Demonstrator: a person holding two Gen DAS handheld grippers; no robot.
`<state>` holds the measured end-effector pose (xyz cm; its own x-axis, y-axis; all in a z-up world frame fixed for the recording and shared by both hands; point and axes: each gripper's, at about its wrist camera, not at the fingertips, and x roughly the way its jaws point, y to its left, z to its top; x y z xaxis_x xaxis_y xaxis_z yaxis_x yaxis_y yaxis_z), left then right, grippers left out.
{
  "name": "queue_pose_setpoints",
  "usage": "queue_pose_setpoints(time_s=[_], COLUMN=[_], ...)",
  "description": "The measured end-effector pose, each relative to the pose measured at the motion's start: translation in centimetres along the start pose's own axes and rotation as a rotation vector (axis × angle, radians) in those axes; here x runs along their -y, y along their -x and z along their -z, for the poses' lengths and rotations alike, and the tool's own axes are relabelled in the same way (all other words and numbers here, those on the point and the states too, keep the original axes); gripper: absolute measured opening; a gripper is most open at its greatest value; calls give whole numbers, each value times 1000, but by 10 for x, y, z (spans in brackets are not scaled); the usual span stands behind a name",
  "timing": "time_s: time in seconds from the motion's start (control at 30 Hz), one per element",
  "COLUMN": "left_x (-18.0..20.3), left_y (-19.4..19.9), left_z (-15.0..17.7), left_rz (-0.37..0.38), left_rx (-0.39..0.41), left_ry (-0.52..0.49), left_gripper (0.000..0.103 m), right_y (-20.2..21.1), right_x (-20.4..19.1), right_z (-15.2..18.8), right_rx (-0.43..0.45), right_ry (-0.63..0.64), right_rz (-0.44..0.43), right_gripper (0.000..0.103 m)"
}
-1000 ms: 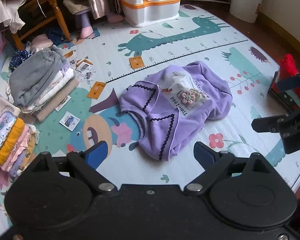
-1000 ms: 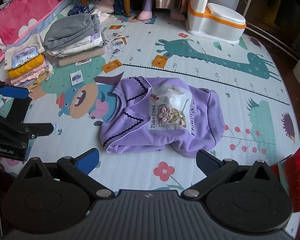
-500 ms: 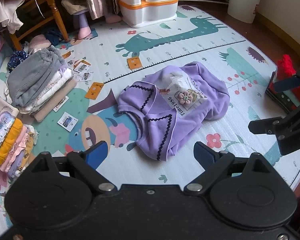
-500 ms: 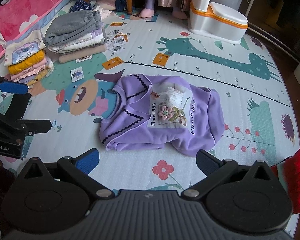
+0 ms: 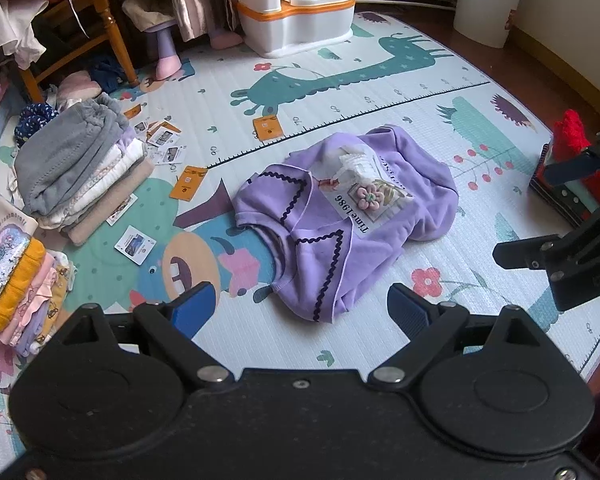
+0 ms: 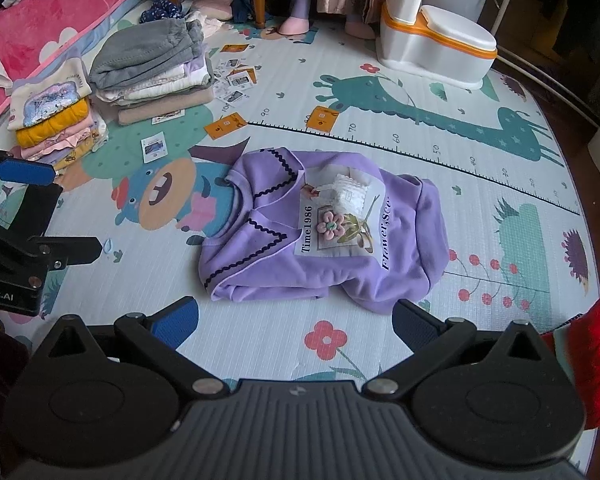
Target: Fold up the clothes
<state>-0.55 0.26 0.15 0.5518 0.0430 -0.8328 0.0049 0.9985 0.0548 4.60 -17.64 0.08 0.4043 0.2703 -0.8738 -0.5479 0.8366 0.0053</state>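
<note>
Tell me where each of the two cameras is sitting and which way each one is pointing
Left wrist: on the left tool, above the mat, facing the purple top; its own open fingers show, with the right tool at the right edge.
Right wrist: on the right tool, facing the top from its hem side; open fingers show, left tool at the left edge.
Shared: top, folded stacks, potty.

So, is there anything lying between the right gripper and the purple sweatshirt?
No. In the right wrist view, only bare play mat with a printed red flower lies between the open right gripper and the purple sweatshirt.
</note>
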Motion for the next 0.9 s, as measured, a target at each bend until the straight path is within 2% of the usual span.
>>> queue_pose_setpoints(time_s=[0.9], left_x=[-2], left_y=[0], left_z=[1], left_rz=[-4], left_rx=[-1], left_ry=[-11], left_gripper=[94], right_y=[-1], right_x=[0], right_z=[-1], right_rx=[-3], right_ry=[3], right_rz=[5], right_gripper=[103])
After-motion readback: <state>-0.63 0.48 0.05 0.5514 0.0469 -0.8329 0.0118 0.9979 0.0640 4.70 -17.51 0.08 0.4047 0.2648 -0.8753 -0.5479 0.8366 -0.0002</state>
